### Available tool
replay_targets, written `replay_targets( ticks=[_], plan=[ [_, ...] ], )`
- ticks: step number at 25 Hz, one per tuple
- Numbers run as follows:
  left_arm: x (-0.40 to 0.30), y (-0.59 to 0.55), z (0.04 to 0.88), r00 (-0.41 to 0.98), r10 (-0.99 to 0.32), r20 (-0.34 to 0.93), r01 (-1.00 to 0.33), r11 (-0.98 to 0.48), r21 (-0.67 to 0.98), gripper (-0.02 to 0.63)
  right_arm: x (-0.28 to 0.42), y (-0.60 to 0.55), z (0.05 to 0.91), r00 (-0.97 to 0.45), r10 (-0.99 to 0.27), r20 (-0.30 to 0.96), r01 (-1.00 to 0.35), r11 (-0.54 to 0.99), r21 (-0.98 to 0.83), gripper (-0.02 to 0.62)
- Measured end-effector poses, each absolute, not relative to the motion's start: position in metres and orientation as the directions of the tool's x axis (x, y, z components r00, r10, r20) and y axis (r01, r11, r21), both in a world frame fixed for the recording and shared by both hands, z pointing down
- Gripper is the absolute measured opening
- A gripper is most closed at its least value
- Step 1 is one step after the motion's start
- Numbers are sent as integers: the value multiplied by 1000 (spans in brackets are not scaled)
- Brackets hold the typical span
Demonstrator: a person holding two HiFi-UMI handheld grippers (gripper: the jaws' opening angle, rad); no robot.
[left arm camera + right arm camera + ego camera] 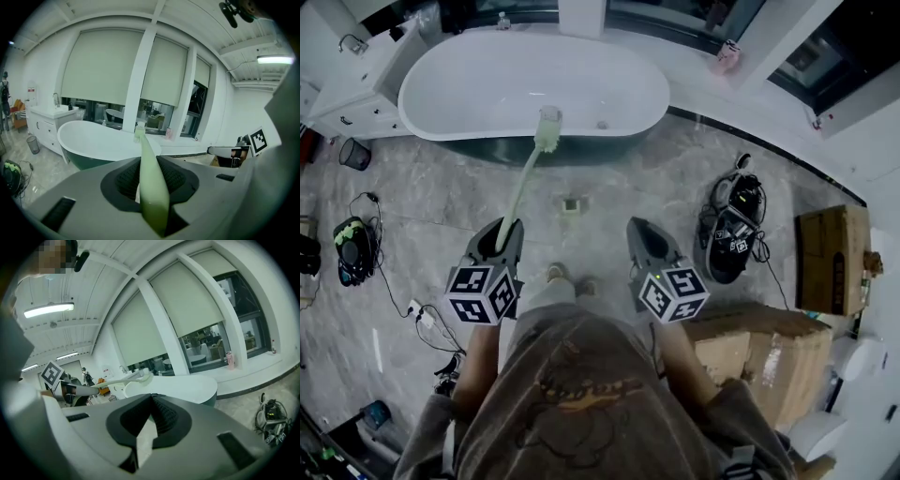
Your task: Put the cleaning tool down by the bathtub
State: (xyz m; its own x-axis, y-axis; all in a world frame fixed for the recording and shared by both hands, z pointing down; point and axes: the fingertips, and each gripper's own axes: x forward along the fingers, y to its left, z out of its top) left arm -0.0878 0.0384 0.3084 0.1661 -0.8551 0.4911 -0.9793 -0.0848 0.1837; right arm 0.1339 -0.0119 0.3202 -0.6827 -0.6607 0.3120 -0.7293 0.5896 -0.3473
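Observation:
A long pale-green brush (523, 187) sticks out of my left gripper (500, 230), which is shut on its handle. The brush head (547, 129) hangs over the near rim of the white bathtub (487, 89). In the left gripper view the handle (150, 178) runs up between the jaws toward the bathtub (93, 140). My right gripper (642, 230) is held beside the left one, shut with nothing in it. In the right gripper view its jaws (151, 397) meet at the tip, and the brush (122, 379) shows at the left in front of the bathtub (187, 385).
Cardboard boxes (769, 352) stand at the right, one more (832, 258) further back. A black bag with cables (731, 234) lies right of my feet. A floor drain (570, 203) sits before the tub, a waste bin (354, 153) and a vanity (347, 84) stand left, and cables (422, 314) trail there.

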Motion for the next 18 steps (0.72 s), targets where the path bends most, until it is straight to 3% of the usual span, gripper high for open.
replay_targets(
  ticks=[18],
  plan=[
    [-107,-62,312,184,-868,461,-977,-108,186,101,112,-101,327,-657,-686,312,-753,581,-308,0]
  ],
)
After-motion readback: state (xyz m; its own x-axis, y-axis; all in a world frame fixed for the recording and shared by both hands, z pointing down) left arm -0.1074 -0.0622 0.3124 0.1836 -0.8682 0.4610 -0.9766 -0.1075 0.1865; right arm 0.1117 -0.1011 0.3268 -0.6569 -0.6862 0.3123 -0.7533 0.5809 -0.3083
